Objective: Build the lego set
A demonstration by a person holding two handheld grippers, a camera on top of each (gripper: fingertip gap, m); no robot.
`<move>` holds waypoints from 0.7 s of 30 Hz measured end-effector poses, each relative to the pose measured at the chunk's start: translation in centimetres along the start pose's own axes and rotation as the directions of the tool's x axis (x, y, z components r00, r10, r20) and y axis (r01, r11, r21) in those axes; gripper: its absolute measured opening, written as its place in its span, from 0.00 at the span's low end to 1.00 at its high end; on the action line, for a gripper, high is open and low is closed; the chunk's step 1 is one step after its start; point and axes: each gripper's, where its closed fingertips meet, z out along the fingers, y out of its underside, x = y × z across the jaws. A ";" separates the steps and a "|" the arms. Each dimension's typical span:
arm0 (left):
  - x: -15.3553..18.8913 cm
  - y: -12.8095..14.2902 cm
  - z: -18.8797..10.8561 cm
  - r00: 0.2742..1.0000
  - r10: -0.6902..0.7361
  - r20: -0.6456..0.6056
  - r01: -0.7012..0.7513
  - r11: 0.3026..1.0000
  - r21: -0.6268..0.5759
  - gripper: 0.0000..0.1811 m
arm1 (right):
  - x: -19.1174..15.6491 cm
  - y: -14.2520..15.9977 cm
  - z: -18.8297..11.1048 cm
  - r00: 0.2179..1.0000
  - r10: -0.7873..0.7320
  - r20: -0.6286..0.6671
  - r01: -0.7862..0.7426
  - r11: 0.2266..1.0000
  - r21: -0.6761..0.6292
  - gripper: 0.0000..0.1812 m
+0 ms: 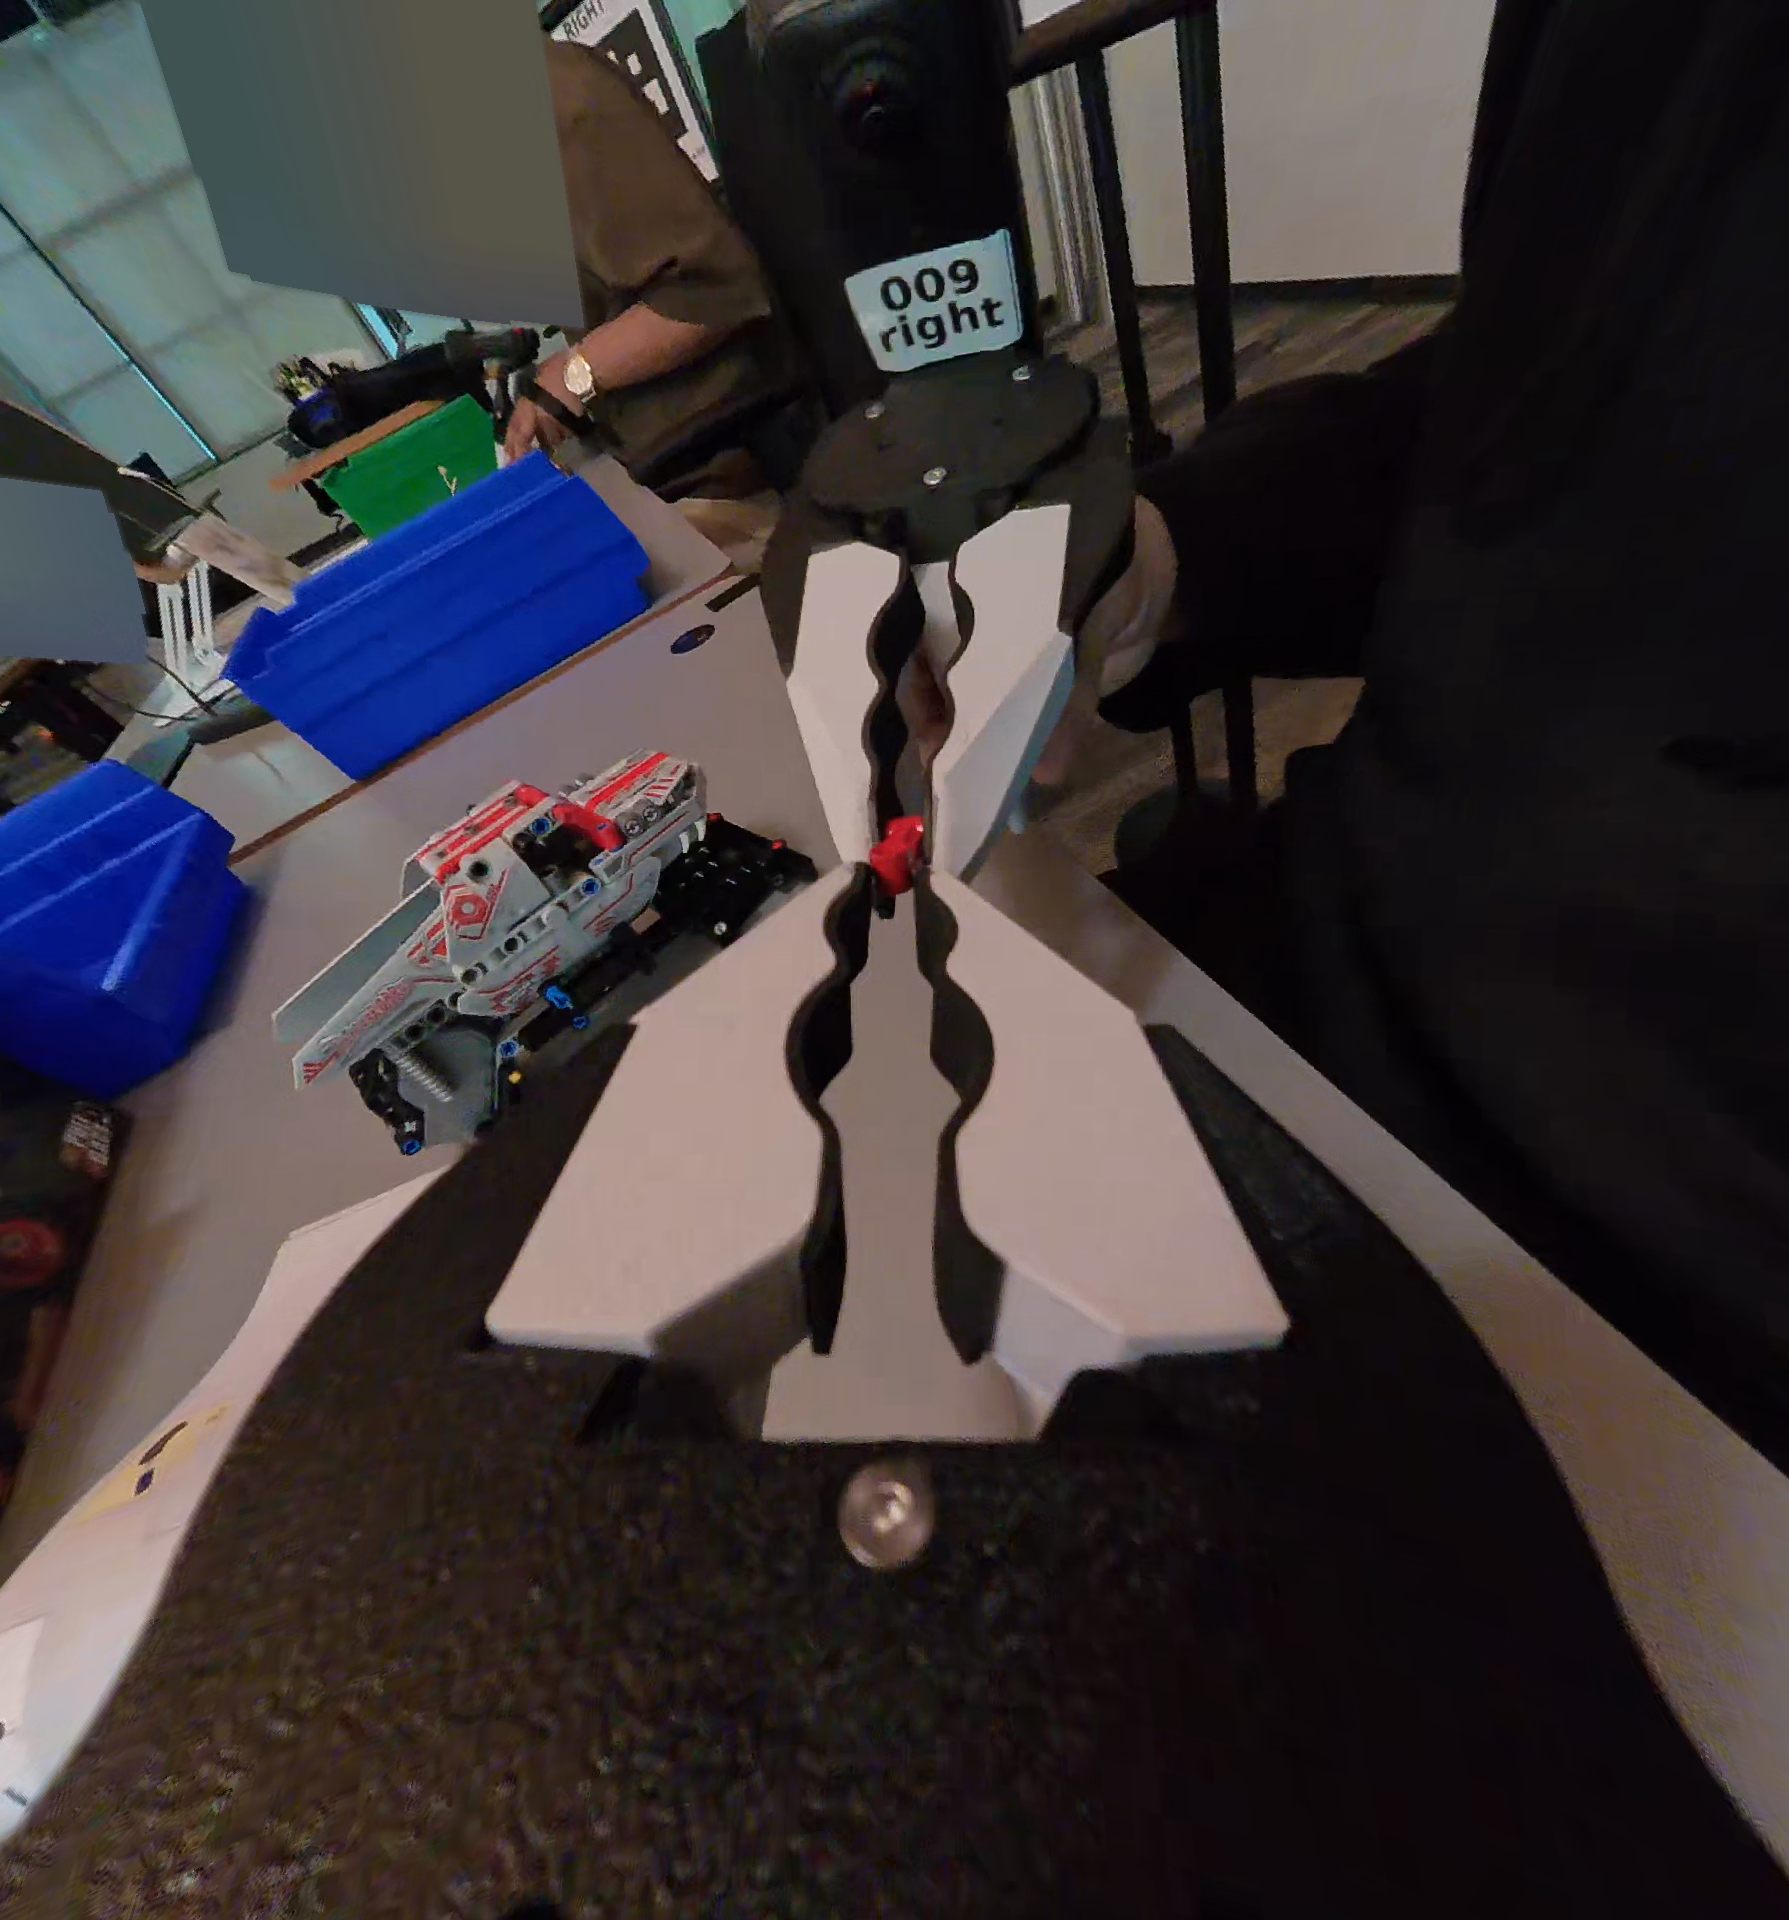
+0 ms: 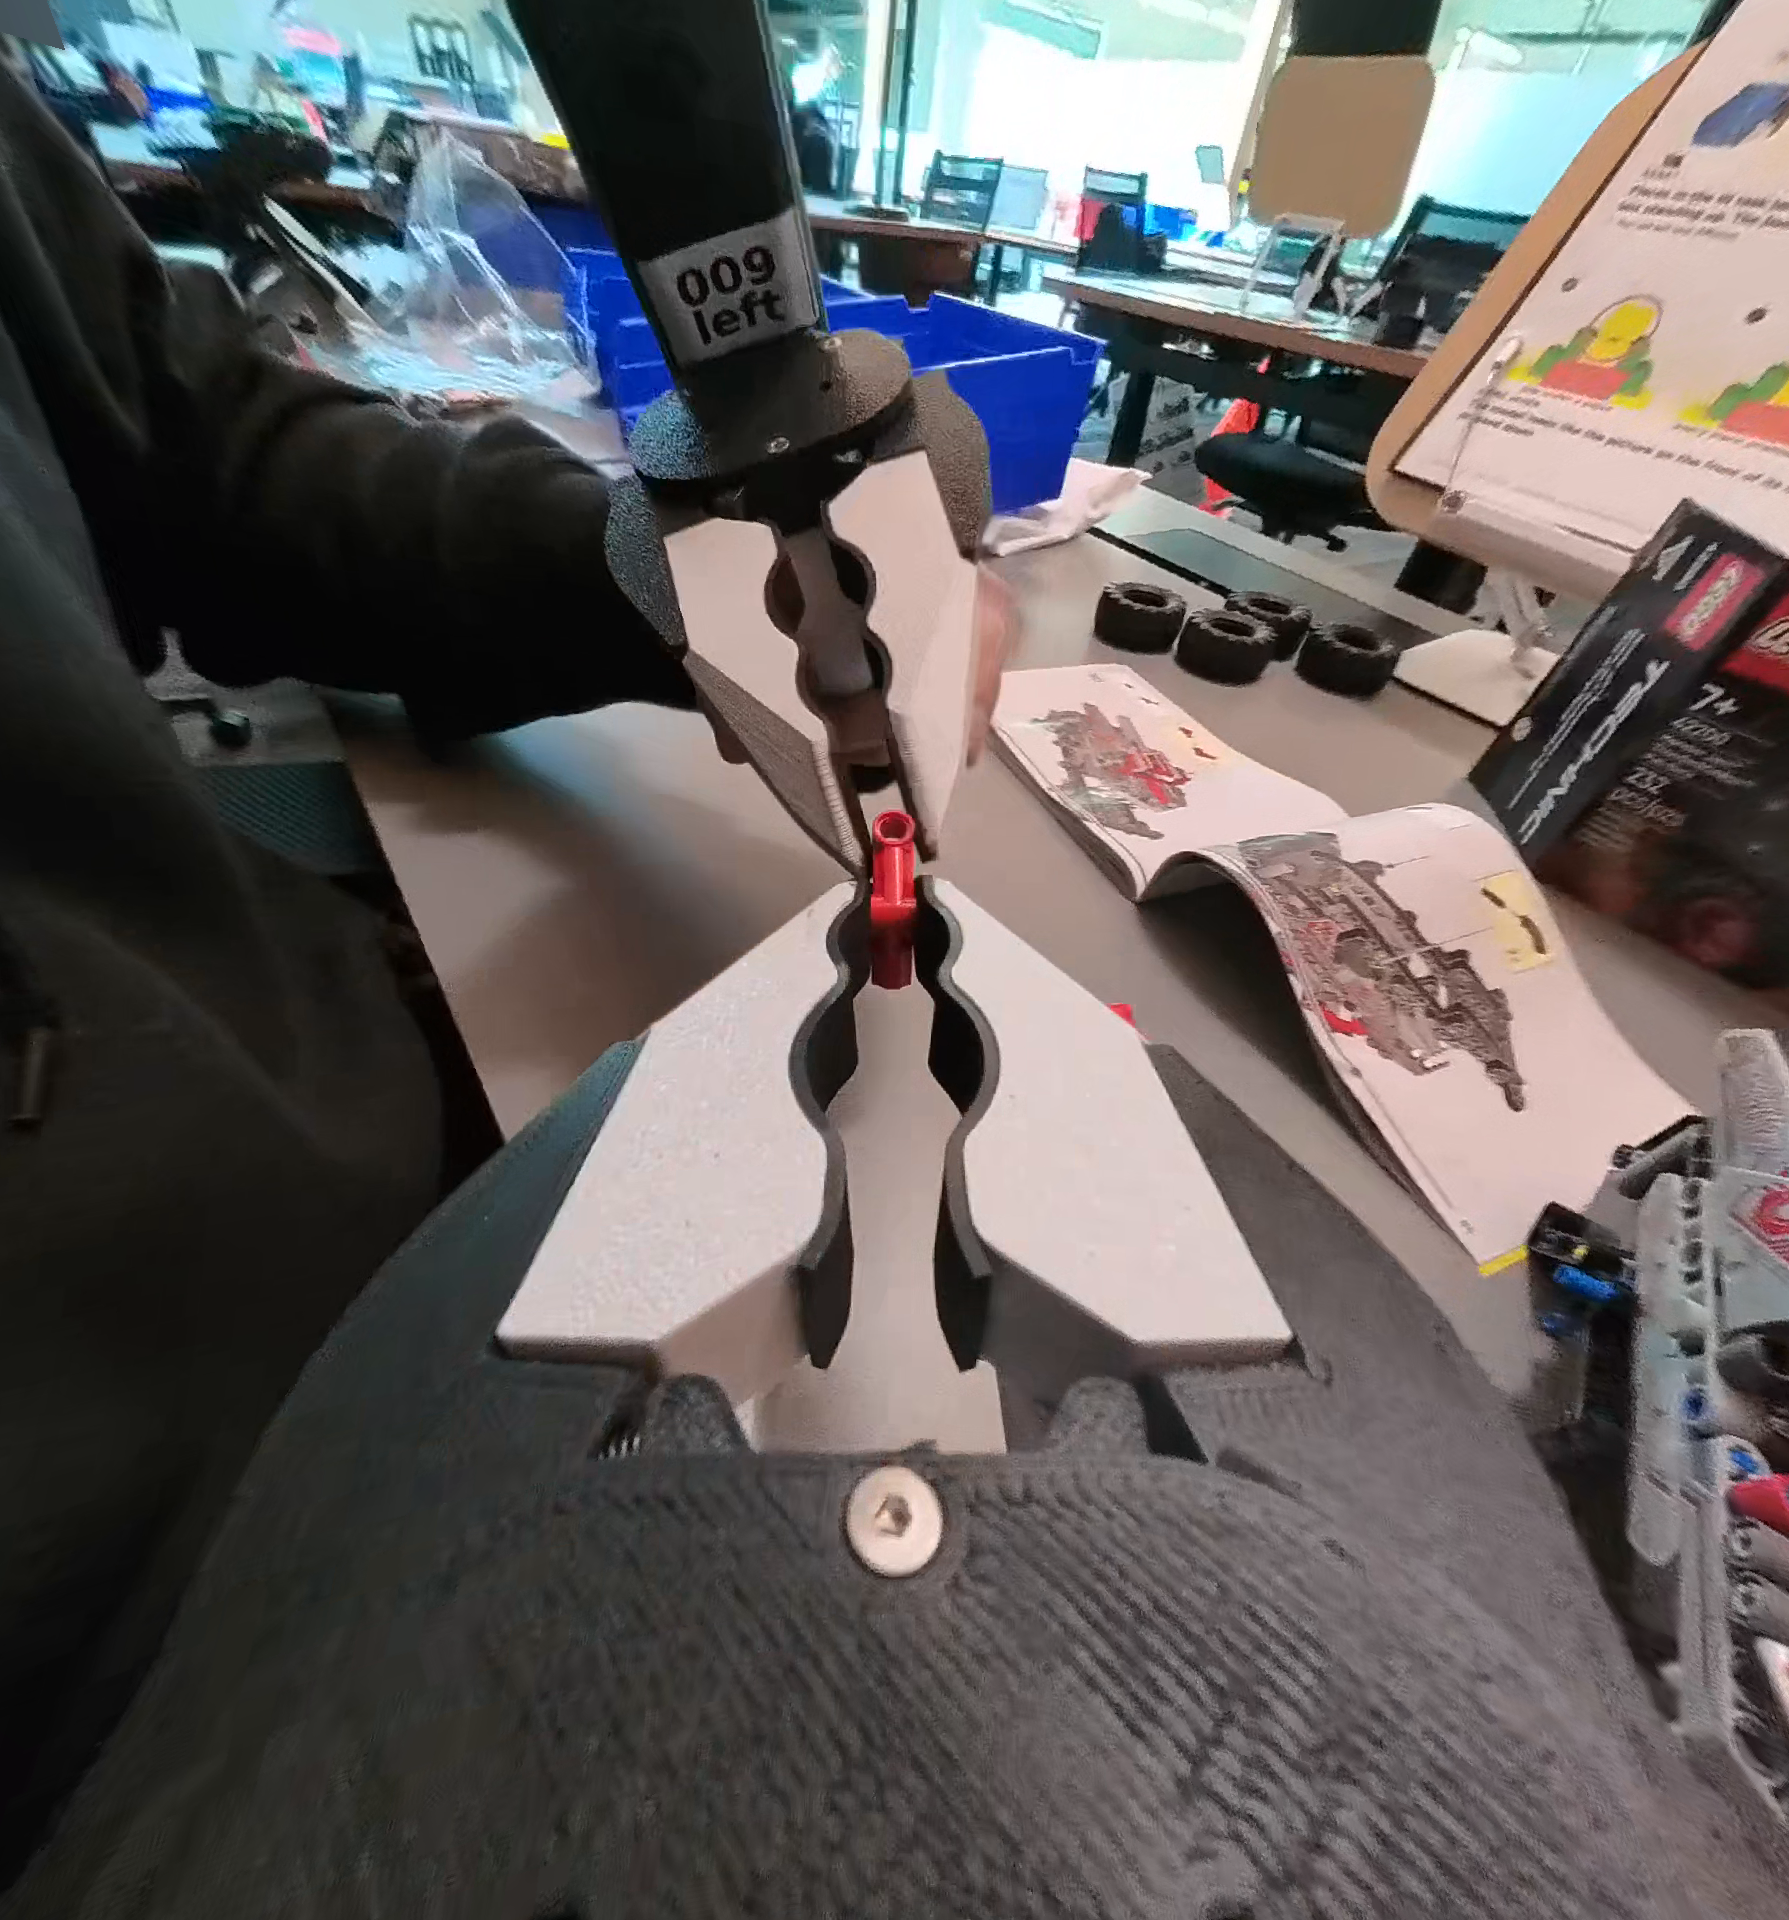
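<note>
A small red lego piece (image 2: 891, 920) hangs in the air between the two grippers, which meet tip to tip over the table's near edge. My right gripper (image 2: 890, 899) is shut on its lower part. My left gripper (image 2: 885, 831) comes down from above, and its tips close on the piece's upper end. In the left wrist view the red piece (image 1: 897, 852) sits between the left gripper (image 1: 887, 881) and the right gripper (image 1: 902, 805). The part-built grey, red and black lego vehicle (image 1: 516, 935) lies on the table to the left; it also shows blurred in the right wrist view (image 2: 1752, 1351).
An open instruction booklet (image 2: 1337, 935), a dark lego box (image 2: 1700, 727) and several black tyres (image 2: 1243, 634) lie on the grey table (image 2: 578, 831). Blue bins (image 1: 433, 623) (image 1: 69, 925) stand behind the vehicle. A picture board (image 2: 1648, 260) leans at the far right. A person (image 1: 651, 260) sits beyond. Both grippers' tips are close together, under 4 cm apart.
</note>
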 end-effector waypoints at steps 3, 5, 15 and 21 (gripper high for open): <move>0.6 -0.2 -0.2 0.996 -0.064 -0.067 0.066 0.997 0.032 0.03 | -0.7 -0.1 0.1 0.998 0.032 0.048 -0.033 0.999 0.023 0.04; 1.0 -0.1 -0.3 0.984 -0.133 -0.118 0.137 0.990 0.033 0.03 | -1.1 0.0 0.2 0.996 0.041 0.076 -0.043 0.999 0.027 0.04; 1.6 0.1 -0.1 0.920 -0.320 -0.224 0.333 0.943 0.018 0.03 | -1.6 0.7 0.4 0.986 0.076 0.149 -0.078 0.997 0.004 0.04; 0.5 -1.0 -0.5 0.873 -0.433 -0.226 0.472 0.867 0.159 0.03 | -1.0 -0.7 0.4 0.981 0.122 0.153 -0.137 0.986 0.095 0.04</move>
